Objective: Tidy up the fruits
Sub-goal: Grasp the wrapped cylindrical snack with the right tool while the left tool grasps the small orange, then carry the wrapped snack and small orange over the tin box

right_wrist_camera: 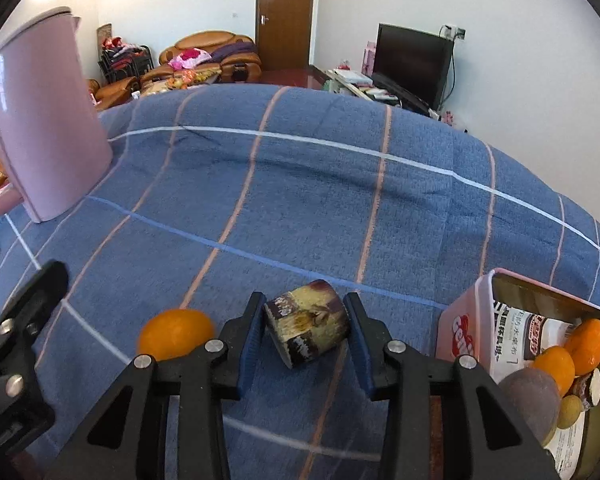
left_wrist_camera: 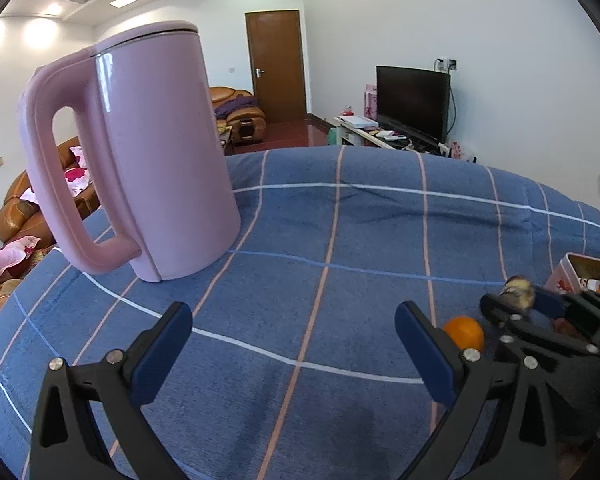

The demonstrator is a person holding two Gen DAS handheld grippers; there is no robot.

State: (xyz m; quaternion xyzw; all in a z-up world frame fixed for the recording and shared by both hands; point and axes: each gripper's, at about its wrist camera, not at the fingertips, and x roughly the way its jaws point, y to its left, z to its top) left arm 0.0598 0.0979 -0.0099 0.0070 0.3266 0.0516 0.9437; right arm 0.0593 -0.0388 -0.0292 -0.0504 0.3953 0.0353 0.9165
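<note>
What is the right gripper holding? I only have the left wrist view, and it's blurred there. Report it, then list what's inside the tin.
Observer: The right gripper is shut on a small printed can, held tilted between its fingers.
Operator: Now the tin.
Observer: The pink tin holds two oranges, a grey-brown round fruit, a small yellowish fruit and a printed packet.

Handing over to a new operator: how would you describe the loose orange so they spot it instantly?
Start at the blue checked tablecloth and find the pink tin box of fruit at its right. Left of that, the right gripper clamps a small brown printed can. The round orange fruit lies just left of that gripper, the only fruit on bare cloth.
</note>
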